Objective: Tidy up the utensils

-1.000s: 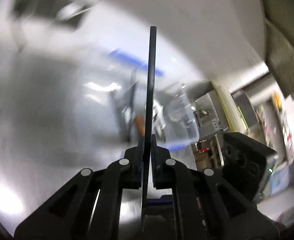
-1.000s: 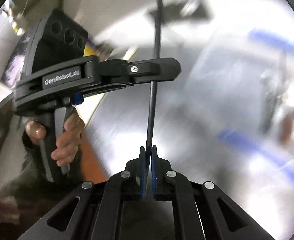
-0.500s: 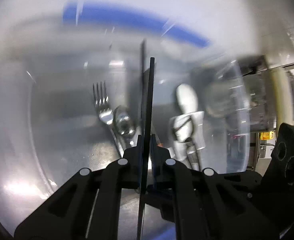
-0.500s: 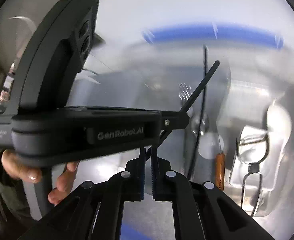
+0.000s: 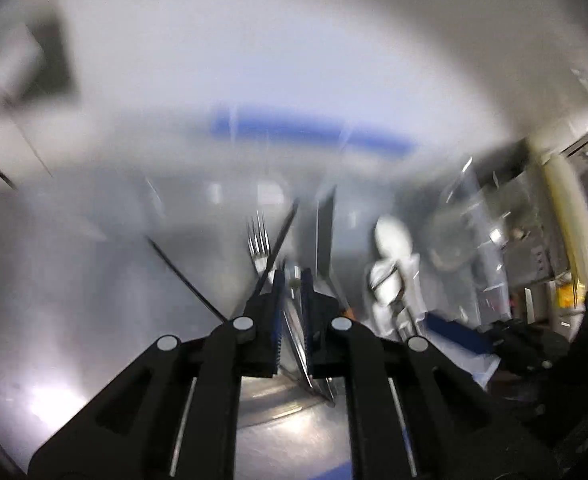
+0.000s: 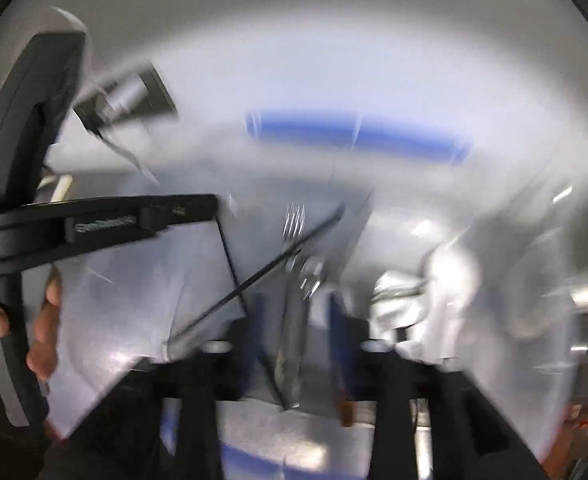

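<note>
Left black two-finger gripper [image 5: 292, 280] parted, empty | right gripper [image 6: 294, 312] blurred, jaws apart, empty | two thin black chopsticks [image 6: 254, 276] crossed beside silver fork [image 5: 259, 246] in clear blue-rimmed plastic bin [image 5: 314, 130] | hand [image 6: 44, 320] only in right view

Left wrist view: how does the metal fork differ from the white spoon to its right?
The fork is shiny metal and ends in thin tines, while the white spoon is pale with a smooth rounded head. The fork's head is narrow and the spoon's is broader. The fork lies near the middle and the spoon further right. Both point their heads away from the camera and seem to lie in the blue-rimmed clear bin.
</note>
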A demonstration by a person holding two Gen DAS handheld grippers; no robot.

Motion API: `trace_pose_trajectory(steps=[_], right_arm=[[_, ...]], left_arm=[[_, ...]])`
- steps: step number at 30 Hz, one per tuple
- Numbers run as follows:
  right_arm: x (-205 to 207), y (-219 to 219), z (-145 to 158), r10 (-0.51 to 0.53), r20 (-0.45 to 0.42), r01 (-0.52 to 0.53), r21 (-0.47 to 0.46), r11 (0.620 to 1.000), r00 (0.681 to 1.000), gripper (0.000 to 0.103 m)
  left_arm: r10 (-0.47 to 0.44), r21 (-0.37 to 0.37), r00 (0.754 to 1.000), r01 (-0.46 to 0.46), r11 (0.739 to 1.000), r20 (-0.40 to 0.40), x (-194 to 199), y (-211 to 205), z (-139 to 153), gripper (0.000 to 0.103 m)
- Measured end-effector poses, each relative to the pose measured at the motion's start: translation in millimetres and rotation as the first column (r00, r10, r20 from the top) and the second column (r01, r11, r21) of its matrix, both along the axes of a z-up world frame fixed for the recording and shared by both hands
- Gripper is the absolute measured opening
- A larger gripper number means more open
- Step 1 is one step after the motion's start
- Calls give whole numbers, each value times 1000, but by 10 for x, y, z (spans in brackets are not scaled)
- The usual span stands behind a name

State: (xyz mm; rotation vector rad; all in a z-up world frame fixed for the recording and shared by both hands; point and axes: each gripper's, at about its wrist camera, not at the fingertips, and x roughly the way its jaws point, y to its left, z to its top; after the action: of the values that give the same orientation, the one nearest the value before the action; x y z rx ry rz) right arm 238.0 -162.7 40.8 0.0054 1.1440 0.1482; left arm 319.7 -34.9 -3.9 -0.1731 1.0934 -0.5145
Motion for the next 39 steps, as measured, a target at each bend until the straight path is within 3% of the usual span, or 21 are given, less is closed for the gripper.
trace_pose_trajectory(steps=[2, 3, 4, 6, 7, 13, 18, 21, 23, 26, 30, 39], right_arm=[[-280, 26, 258, -23, 120, 32, -67, 997, 993, 54], [-450, -31, 391, -53, 193, 75, -106, 991, 980, 63], [-557, -21, 452, -73, 229, 102, -119, 988, 971, 71], [-753, -55, 570, -113, 294, 160, -142, 977, 949, 75], [-846, -84, 601, -122, 308, 174, -146, 974, 943, 78], [-1355, -133, 759, -140, 354, 208, -162, 965, 925, 95], [-1675, -5, 598, -92, 292, 154, -197, 968, 952, 98], [-1771, -12, 423, -103, 247, 150, -180, 972, 963, 98], [-1838, -27, 331, -129, 235, 173, -179, 969, 963, 98], [-1893, -83, 243, -161, 211, 200, -178, 964, 964, 98], [-1918, -202, 210, -213, 204, 244, -141, 960, 956, 98], [-1875, -221, 99, -228, 194, 250, -94, 964, 954, 98]], left_arm=[[43, 26, 980, -49, 998, 192, -431, 129, 440, 36], [67, 41, 968, -79, 996, 243, -563, 194, 586, 75], [109, 65, 942, -136, 989, 317, -802, 266, 744, 94], [141, 119, 901, -206, 971, 411, -1158, 346, 907, 94], [146, 147, 891, -228, 962, 429, -1281, 384, 949, 95], [235, 202, 864, -353, 914, 445, -1895, 532, 918, 95], [217, 269, 886, -345, 899, 410, -2220, 411, 645, 95], [217, 254, 923, -303, 918, 317, -2277, 381, 359, 95], [241, 250, 933, -309, 918, 269, -2330, 392, 220, 95], [260, 293, 927, -336, 895, 268, -2416, 343, 135, 95], [278, 292, 908, -371, 882, 313, -2485, 293, 206, 95], [235, 284, 897, -353, 891, 375, -2473, 141, 284, 95]])
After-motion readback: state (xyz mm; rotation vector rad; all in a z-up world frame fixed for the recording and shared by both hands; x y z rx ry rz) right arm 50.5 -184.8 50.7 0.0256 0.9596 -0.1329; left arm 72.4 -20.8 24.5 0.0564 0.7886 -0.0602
